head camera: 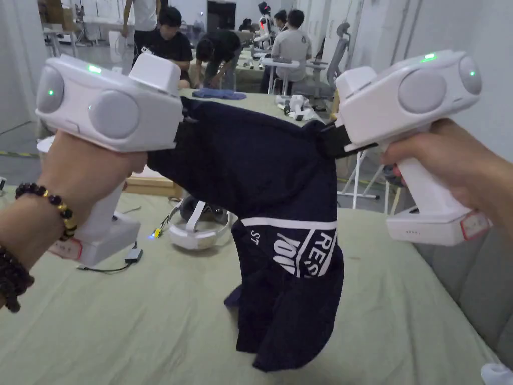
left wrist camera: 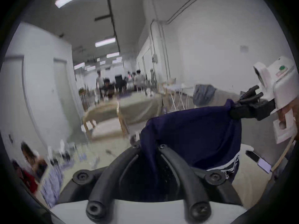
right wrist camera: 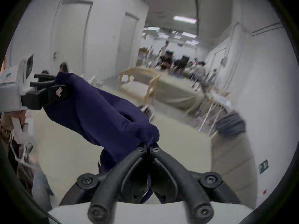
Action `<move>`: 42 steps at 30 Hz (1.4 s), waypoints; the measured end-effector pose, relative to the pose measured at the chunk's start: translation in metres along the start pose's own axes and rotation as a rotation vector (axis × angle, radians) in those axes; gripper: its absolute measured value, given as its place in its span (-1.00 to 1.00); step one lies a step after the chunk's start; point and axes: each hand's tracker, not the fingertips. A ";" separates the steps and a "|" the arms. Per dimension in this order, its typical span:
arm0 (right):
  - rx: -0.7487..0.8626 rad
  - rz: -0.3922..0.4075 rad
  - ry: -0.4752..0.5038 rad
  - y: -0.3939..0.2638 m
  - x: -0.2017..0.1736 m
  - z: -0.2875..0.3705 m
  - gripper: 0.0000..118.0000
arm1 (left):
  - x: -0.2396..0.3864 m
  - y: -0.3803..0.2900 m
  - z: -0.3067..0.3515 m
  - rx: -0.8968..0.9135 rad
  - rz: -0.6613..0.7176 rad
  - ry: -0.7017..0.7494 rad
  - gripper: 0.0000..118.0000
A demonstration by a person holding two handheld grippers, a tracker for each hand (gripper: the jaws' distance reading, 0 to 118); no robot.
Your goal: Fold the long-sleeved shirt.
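Left hand-held gripper point(left wrist camera: 148, 146) clamped on one bunched edge of the long-sleeved shirt point(head camera: 260, 175); jaws drawn together with navy cloth pinched between. Right hand-held gripper point(right wrist camera: 148, 145) likewise closed on the opposite edge, tips meeting through a wad of fabric. Shirt held aloft between the two, stretched across the top and drooping in the middle, lower part hanging down to touch or nearly touch the desk point(head camera: 125, 321); cannot tell which.

Risks, as judged:
- Uneven hang. Cloth gathered in thick folds on the right side, so laying down from here likely to trap creases and give a crooked fold line.
- Slip from either grip. Held by small pinches of a bunched edge; a sharp tug to flatten could pull cloth free on one side and drop the whole garment in a heap.
- Sleeves not identifiable in the hanging mass; possibly tucked under or twisted, then folded in wrongly.
- White headset point(head camera: 198, 233) with cable resting on the desk near the hanging hem; could snag or be dragged if spread leftward.

Materials: soft, matte, dark navy knit, limp, draping in deep rounded folds. White printed band and lettering on one panel. Desk covered in pale green cloth, faintly wrinkled. Gripper bodies smooth white plastic, jaws black and curved.
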 end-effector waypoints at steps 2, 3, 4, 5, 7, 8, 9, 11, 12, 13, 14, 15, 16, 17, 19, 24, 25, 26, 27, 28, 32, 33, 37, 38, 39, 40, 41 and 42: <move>0.041 0.005 -0.061 0.043 0.025 -0.001 -0.99 | -0.003 0.052 -0.002 0.042 -0.005 0.018 -0.73; 0.057 0.013 -0.085 0.062 0.033 0.003 -0.99 | -0.004 0.072 -0.004 0.053 -0.013 0.021 -0.73; 0.075 0.011 -0.107 0.077 0.039 0.007 -0.99 | -0.004 0.089 -0.003 0.073 -0.008 0.022 -0.73; 0.091 0.004 -0.123 0.091 0.044 0.016 -0.99 | -0.004 0.104 -0.001 0.081 -0.004 0.017 -0.73; 0.130 -0.048 -0.132 0.107 0.056 0.024 -0.99 | -0.003 0.123 0.001 0.097 0.014 0.020 -0.73; 0.146 -0.064 -0.129 0.109 0.059 0.024 -0.99 | -0.002 0.128 0.002 0.101 0.018 0.021 -0.73; 0.166 -0.074 -0.144 0.099 0.054 0.041 -0.99 | 0.000 0.131 0.003 0.100 0.014 0.020 -0.73; 0.162 -0.101 -0.128 0.087 0.054 0.037 -0.99 | 0.002 0.124 0.001 0.101 0.015 0.018 -0.73; 0.155 -0.112 -0.120 0.076 0.052 0.032 -0.99 | 0.004 0.116 -0.001 0.095 0.022 0.013 -0.73; 0.137 -0.119 -0.109 0.071 0.061 0.008 -0.99 | 0.007 0.105 -0.005 0.083 0.040 0.003 -0.73; 0.126 -0.126 -0.103 0.055 0.058 -0.001 -0.99 | 0.011 0.090 -0.010 0.052 0.052 -0.016 -0.73; 0.103 -0.144 -0.092 0.035 0.055 -0.013 -0.99 | 0.016 0.073 -0.016 0.027 0.046 -0.028 -0.73; 0.069 -0.164 -0.073 0.014 0.052 -0.026 -0.99 | 0.021 0.054 -0.023 0.002 0.037 -0.035 -0.73; 0.040 -0.189 -0.055 -0.010 0.049 -0.039 -0.99 | 0.027 0.033 -0.030 -0.030 0.019 -0.041 -0.73; -0.019 -0.224 -0.037 -0.056 0.039 -0.067 -0.99 | 0.040 -0.010 -0.047 -0.093 0.010 -0.060 -0.73; -0.188 -0.250 0.004 -0.158 0.011 -0.127 -0.99 | 0.063 -0.119 -0.086 -0.298 0.073 -0.125 -0.73; -0.217 -0.264 0.022 -0.173 0.006 -0.132 -0.99 | 0.064 -0.137 -0.088 -0.319 0.092 -0.133 -0.73; -0.234 -0.261 0.030 -0.185 0.001 -0.132 -0.99 | 0.065 -0.153 -0.087 -0.340 0.110 -0.139 -0.73; -0.223 -0.264 0.033 -0.196 -0.005 -0.126 -0.99 | 0.067 -0.166 -0.080 -0.346 0.113 -0.144 -0.73; -0.218 -0.271 0.042 -0.207 -0.012 -0.118 -0.99 | 0.070 -0.180 -0.069 -0.339 0.115 -0.140 -0.73; -0.187 -0.274 0.086 -0.270 -0.059 -0.044 -0.99 | 0.080 -0.241 -0.004 -0.330 0.130 -0.161 -0.73; -0.194 -0.277 0.098 -0.290 -0.069 -0.030 -0.99 | 0.084 -0.256 0.012 -0.345 0.122 -0.168 -0.73; -0.326 -0.364 0.156 -0.388 -0.125 0.007 -0.99 | 0.102 -0.347 0.067 -0.510 0.216 -0.210 -0.73; -0.398 -0.377 0.163 -0.414 -0.139 0.008 -0.99 | 0.111 -0.373 0.075 -0.571 0.216 -0.220 -0.73; -0.464 -0.374 0.173 -0.435 -0.150 0.005 -0.99 | 0.114 -0.398 0.074 -0.638 0.221 -0.225 -0.73; -0.539 -0.380 0.175 -0.457 -0.160 -0.002 -0.99 | 0.120 -0.423 0.073 -0.707 0.230 -0.249 -0.73; -0.584 -0.372 0.166 -0.469 -0.169 -0.004 -0.99 | 0.123 -0.442 0.071 -0.760 0.245 -0.259 -0.73; -0.602 -0.358 0.148 -0.481 -0.172 -0.009 -0.99 | 0.125 -0.456 0.070 -0.772 0.259 -0.264 -0.73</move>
